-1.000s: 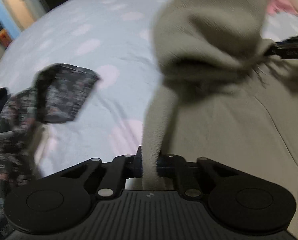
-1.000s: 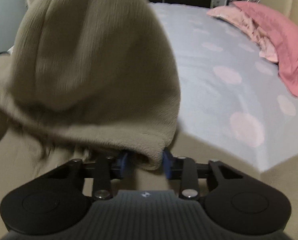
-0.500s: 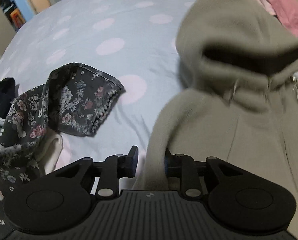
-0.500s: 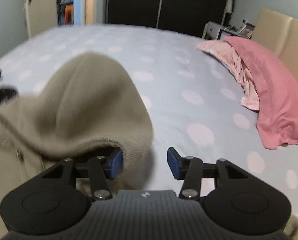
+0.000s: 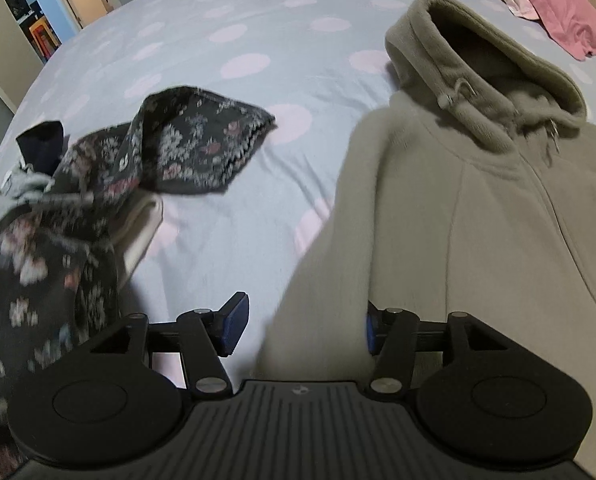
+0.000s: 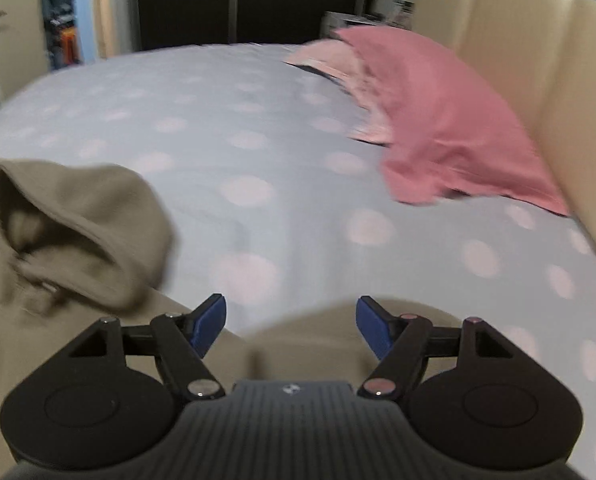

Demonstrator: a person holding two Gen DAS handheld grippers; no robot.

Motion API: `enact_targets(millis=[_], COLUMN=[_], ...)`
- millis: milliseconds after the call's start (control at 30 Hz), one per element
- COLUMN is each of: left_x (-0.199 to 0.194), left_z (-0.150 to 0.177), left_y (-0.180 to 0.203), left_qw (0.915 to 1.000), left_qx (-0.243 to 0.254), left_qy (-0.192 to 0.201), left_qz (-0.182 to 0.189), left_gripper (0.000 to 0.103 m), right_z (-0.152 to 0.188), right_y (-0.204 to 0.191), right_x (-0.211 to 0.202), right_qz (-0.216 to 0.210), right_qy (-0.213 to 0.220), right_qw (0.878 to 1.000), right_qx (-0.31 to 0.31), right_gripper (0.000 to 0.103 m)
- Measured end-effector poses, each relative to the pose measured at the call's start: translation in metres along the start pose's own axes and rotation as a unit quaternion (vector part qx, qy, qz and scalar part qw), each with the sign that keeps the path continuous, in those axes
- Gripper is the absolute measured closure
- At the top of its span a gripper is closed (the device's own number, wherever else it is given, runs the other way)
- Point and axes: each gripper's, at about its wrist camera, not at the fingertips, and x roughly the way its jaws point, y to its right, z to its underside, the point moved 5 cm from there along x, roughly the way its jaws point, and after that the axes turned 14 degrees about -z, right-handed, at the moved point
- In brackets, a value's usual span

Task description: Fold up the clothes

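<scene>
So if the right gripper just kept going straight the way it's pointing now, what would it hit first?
Probably the beige hoodie: a fold of it lies just ahead, below the open right gripper, whose jaws have just been opening with nothing between them. Past that is the spotted bed sheet. Depth is hard to judge here.

Between the beige hoodie (image 5: 477, 208) and the floral garment (image 5: 170, 148) you have an open strip of dotted bedsheet (image 5: 258, 32). To the right of the hood, the sheet is free up to the pink pillow (image 6: 449, 128) at the headboard (image 6: 537, 80).
</scene>
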Motion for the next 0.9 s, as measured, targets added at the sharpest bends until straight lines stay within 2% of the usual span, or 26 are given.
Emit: enact_targets(millis=[167, 333, 367, 467, 500, 533, 567, 600, 633, 667, 700, 767, 900], left_x=[-0.002, -0.003, -0.005, -0.009, -0.01, -0.012, -0.013, -0.014, -0.015, -0.017, -0.018, -0.022, -0.035], left_z=[0.02, 0.027, 0.027, 0.028, 0.028, 0.029, 0.029, 0.03, 0.03, 0.03, 0.029, 0.026, 0.018], left_y=[0.001, 0.002, 0.003, 0.005, 0.005, 0.005, 0.005, 0.004, 0.004, 0.004, 0.004, 0.001, -0.008], left_qw=[0.9999, 0.9991, 0.9991, 0.9988, 0.9986, 0.9984, 0.9983, 0.9981, 0.9979, 0.9981, 0.9983, 0.9981, 0.9964], left_qx=[-0.013, -0.038, -0.037, -0.04, -0.043, -0.049, -0.053, -0.056, -0.06, -0.057, -0.056, -0.06, -0.078], left_qy=[-0.008, -0.02, -0.021, -0.023, -0.024, -0.026, -0.025, -0.024, -0.024, -0.02, -0.017, -0.009, 0.021], left_qz=[0.002, -0.005, -0.009, -0.018, -0.02, -0.013, -0.006, 0.001, 0.008, 0.001, -0.004, -0.007, -0.025], left_gripper=[0.05, 0.05, 0.05, 0.052, 0.057, 0.063, 0.077, 0.084, 0.086, 0.093, 0.096, 0.097, 0.098], right_z=[0.037, 0.089, 0.098, 0.116, 0.12, 0.121, 0.121, 0.118, 0.114, 0.109, 0.104, 0.092, 0.064], right_y=[0.062, 0.087, 0.088, 0.078, 0.076, 0.075, 0.076, 0.078, 0.081, 0.084, 0.09, 0.103, 0.14], right_x=[-0.012, -0.005, -0.003, 0.001, 0.001, -0.002, -0.006, -0.012, -0.021, -0.032, -0.042, -0.066, -0.127], right_qz=[0.055, 0.052, 0.054, 0.058, 0.064, 0.076, 0.09, 0.101, 0.108, 0.116, 0.13, 0.159, 0.227], right_qy=[-0.012, -0.057, -0.064, -0.076, -0.079, -0.083, -0.088, -0.087, -0.081, -0.075, -0.069, -0.058, -0.01], right_qw=[0.995, 0.975, 0.972, 0.975, 0.976, 0.977, 0.977, 0.976, 0.975, 0.975, 0.974, 0.971, 0.958], right_qx=[0.088, 0.206, 0.218, 0.202, 0.191, 0.182, 0.175, 0.174, 0.175, 0.175, 0.172, 0.17, 0.172], right_gripper=[0.027, 0.024, 0.023, 0.024, 0.039, 0.063, 0.074, 0.087, 0.089, 0.089, 0.09, 0.091, 0.092])
